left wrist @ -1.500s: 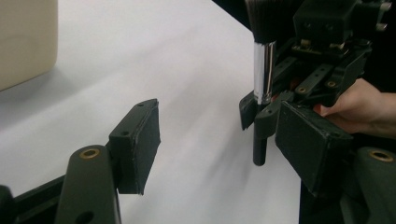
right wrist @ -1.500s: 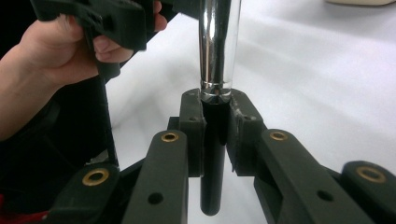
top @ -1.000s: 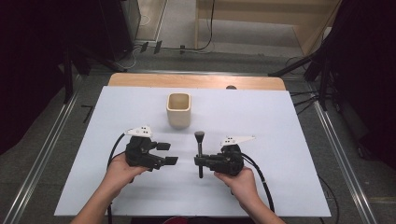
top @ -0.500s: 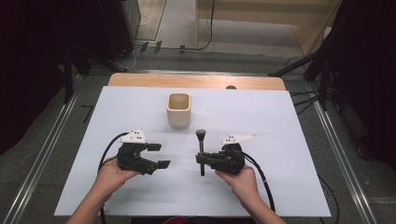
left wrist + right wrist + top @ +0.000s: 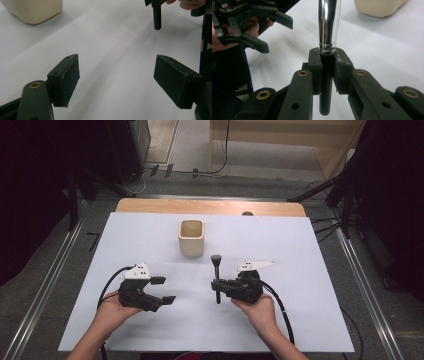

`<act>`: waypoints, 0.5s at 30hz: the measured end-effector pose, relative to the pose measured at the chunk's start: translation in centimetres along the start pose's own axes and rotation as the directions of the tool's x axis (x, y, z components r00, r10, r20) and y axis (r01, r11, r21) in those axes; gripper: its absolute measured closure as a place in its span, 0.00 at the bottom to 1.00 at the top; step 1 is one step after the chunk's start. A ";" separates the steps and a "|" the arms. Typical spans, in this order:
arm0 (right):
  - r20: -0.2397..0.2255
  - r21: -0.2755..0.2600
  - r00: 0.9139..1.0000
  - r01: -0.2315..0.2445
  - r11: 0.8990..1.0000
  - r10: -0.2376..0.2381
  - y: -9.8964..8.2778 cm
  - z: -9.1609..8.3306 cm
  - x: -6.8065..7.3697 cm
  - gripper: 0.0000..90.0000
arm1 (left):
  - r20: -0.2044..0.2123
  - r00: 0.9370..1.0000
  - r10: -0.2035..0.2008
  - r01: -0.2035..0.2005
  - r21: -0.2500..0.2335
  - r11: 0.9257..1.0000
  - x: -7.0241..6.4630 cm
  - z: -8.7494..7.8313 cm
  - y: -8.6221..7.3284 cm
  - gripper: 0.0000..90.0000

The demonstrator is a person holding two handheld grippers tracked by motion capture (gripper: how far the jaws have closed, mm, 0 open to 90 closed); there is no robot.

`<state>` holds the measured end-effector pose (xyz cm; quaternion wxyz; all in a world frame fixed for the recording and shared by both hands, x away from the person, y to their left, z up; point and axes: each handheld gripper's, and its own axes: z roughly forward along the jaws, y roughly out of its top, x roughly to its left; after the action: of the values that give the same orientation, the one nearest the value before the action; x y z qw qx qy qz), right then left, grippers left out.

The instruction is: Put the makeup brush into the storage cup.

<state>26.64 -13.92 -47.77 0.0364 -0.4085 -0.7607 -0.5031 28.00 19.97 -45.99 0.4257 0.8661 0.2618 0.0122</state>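
While the right gripper (image 5: 216,285) stays clenched on 1 brush (image 5: 216,276) w/ chrome ferrule and black handle, mid-table (image 5: 310,270), the left gripper (image 5: 164,290) has drifted left/nearer the person, jaws released, holding nothing. 1 cream, matte, square cup (image 5: 191,237) sits beyond on the white top.

The bench (image 5: 310,320) top is plain white with a light wood strip at 12 o'clock. The cup (image 5: 191,238) is plain cream. Both hand-held grippers are black with brass-coloured rivets. The brush (image 5: 327,37) has a black handle and a shiny silver collar.
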 end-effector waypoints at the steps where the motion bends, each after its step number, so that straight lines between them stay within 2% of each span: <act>1: 0.000 -0.002 1.000 -0.002 1.000 0.002 0.1 0.0 0.0 0.88 | -0.008 1.000 0.002 -0.002 0.006 1.000 0.0 -0.2 -0.2 0.24; 8: 0.003 0.002 1.000 0.003 1.000 -0.003 0.8 0.1 0.0 0.88 | -0.007 1.000 -0.011 0.011 -0.001 1.000 0.1 -0.4 -0.7 0.23; 15: 0.011 -0.003 1.000 0.016 1.000 -0.016 1.5 0.4 -0.1 0.88 | -0.028 1.000 -0.011 0.011 0.004 1.000 0.2 -0.9 -1.1 0.23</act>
<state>27.83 -13.44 -46.85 0.0276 -0.4053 -0.7634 -0.5022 27.45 21.22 -46.26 0.4203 0.8653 0.2724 0.0215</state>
